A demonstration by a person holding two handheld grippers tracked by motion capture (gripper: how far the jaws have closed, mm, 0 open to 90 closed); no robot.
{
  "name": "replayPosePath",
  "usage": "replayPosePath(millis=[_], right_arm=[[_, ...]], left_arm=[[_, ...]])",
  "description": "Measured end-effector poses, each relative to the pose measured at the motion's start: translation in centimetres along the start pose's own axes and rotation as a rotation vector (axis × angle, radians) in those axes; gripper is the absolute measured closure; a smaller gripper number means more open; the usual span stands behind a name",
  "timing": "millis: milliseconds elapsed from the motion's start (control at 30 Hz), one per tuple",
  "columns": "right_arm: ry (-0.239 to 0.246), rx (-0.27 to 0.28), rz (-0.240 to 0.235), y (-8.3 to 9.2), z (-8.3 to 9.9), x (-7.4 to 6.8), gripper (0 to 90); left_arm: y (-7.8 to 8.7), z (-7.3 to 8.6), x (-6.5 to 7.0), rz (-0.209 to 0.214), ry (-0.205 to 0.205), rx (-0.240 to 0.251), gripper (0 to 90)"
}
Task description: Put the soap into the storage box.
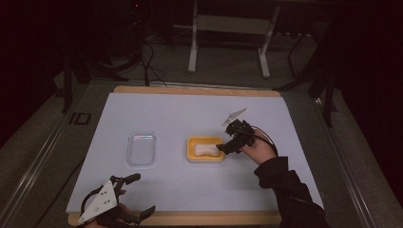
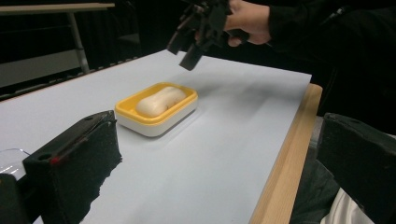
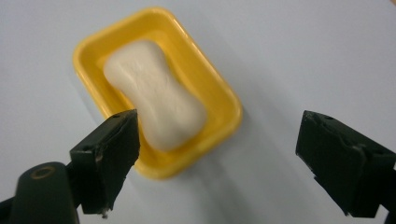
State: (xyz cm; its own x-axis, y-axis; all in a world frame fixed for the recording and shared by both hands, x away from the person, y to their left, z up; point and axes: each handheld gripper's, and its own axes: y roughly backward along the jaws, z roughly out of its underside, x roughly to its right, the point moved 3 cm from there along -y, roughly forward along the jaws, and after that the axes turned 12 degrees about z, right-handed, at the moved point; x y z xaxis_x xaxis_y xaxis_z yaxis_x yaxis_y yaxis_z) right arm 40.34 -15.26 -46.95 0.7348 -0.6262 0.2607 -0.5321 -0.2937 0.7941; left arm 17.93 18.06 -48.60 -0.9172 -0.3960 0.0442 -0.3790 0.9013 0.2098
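A yellow soap dish (image 1: 205, 149) sits mid-table with a white bar of soap (image 1: 204, 149) in it. My right gripper (image 1: 224, 147) hovers just above the dish's right end, open, with nothing between its jaws. In the right gripper view the soap (image 3: 156, 109) lies in the dish (image 3: 219, 100) below and between the spread jaws. My left gripper (image 1: 138, 194) rests open at the table's near left edge. From the left gripper view the dish (image 2: 156, 122) and soap (image 2: 161, 100) lie ahead, the right gripper (image 2: 189, 39) above them.
A clear plastic lid or tray (image 1: 141, 148) lies left of the dish on the white sheet (image 1: 190, 114). The wooden table edge (image 1: 190, 218) runs along the front. A metal stand (image 1: 228, 33) and cables stand beyond the table.
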Motion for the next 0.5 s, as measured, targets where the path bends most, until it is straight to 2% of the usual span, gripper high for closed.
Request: replayPosePath(millis=[33, 100, 167, 267, 400, 500], right_arm=[[-0.012, -0.003, 0.015, 0.1, 0.4, 0.1, 13.3], [-0.021, -0.004, 0.013, 0.2, 0.8, 0.1, 13.3], [-0.070, 0.005, 0.032, 0.5, 1.7, 0.4, 13.3], [-0.140, 0.014, 0.027, 0.9, 2.6, 0.7, 13.6], [-0.173, 0.024, 0.042, 1.2, 3.5, 0.5, 13.6], [-0.182, 0.027, 0.070, 1.3, 4.6, 0.2, 13.7]], left_arm=[[0.0, 0.0, 0.0, 0.001, 0.000, 0.001, 0.0], [-0.1, 0.0, 0.0, 0.003, 0.001, 0.001, 0.0], [-0.1, 0.0, 0.0, 0.003, 0.002, -0.002, 0.0], [0.0, 0.0, 0.0, 0.002, 0.002, 0.000, 0.0], [0.0, 0.0, 0.0, 0.002, 0.001, -0.003, 0.1], [-0.1, 0.0, 0.0, 0.004, 0.001, -0.005, 0.1]])
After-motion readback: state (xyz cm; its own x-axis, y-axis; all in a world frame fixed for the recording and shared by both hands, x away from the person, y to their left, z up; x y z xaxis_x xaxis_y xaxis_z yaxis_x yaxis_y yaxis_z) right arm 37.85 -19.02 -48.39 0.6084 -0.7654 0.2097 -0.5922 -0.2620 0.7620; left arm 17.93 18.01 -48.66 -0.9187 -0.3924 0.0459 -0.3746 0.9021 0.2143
